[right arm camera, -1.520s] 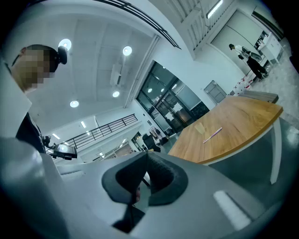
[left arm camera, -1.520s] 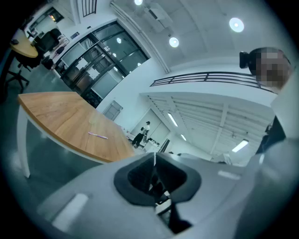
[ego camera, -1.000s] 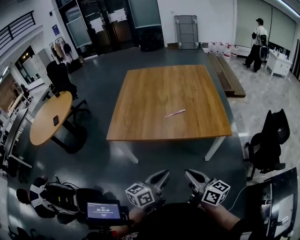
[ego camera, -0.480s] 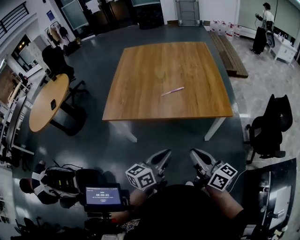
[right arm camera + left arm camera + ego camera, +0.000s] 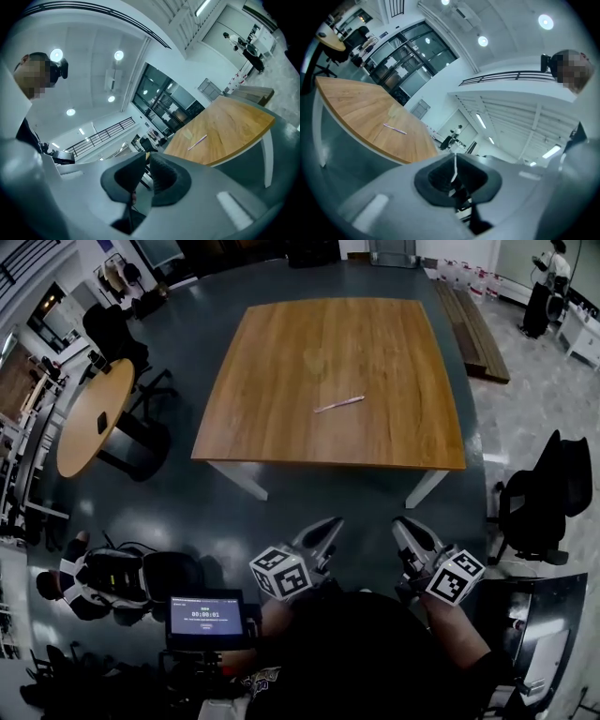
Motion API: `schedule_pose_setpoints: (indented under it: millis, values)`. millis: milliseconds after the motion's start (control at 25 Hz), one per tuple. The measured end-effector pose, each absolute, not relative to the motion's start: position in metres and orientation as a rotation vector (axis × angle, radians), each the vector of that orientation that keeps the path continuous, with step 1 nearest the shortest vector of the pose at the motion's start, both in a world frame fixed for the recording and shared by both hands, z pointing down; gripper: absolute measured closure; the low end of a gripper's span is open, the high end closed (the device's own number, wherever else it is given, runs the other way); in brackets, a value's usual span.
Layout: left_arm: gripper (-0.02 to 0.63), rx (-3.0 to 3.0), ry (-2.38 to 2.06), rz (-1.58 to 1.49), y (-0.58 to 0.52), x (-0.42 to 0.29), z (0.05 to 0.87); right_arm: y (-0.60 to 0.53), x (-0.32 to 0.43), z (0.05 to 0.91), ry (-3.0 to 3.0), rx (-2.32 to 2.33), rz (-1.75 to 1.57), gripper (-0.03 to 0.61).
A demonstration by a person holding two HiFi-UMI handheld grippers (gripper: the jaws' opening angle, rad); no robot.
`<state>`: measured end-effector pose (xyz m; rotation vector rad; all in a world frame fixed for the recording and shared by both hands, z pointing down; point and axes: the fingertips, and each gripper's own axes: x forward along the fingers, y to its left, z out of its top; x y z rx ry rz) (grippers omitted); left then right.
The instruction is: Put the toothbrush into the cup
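Both sets of tongs were down low by the person's body, well apart from the wooden surface (image 5: 281,381); left tongs (image 5: 328,524) were clenched on nothing; right tongs (image 5: 405,526) were pressed together too, empty; further out the pink toothbrush (image 5: 339,404) lay flat near the middle of that surface; a round table (image 5: 89,413) stood off to the left.

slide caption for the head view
Left gripper and right gripper, jaws shut, held low short of the wooden table where a pink toothbrush lies.
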<state>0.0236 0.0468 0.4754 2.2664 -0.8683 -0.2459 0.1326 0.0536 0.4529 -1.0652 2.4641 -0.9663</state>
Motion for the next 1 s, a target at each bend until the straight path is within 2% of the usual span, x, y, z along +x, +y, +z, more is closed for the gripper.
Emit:
schedule_pose_setpoints:
  millis: [320,520,600,680,840,920,1000]
  values:
    - [0.604,2.236,-0.989,-0.22,-0.032,-0.025,0.495,-0.043,0.108,0.484,2.642,-1.049,-0.968,0.537]
    - [0.604,2.219,-0.952,-0.201,-0.113,-0.055,0.509,-0.149,0.084,0.541,3.087,-1.181,-0.76,0.52]
    - [0.604,2.231,-0.925,-0.193,-0.142,-0.067,0.51,-0.189,0.079,0.578,3.395,-1.227,-0.552,0.514]
    - [0.604,2.235,-0.906,-0.183,-0.167,-0.075,0.516,-0.226,0.078,0.61,3.755,-1.192,-0.203,0.511]
    - [0.604,2.189,-0.915,-0.153,-0.196,-0.095,0.533,-0.277,0.084,0.667,4.317,-0.731,0.591,0.497]
    - [0.604,2.157,-0.928,-0.153,-0.2,-0.106,0.537,-0.291,0.078,0.682,4.432,-0.43,0.739,0.489]
    - [0.604,2.12,-0.944,-0.159,-0.2,-0.112,0.543,-0.3,0.075,0.693,4.5,-0.205,0.717,0.485]
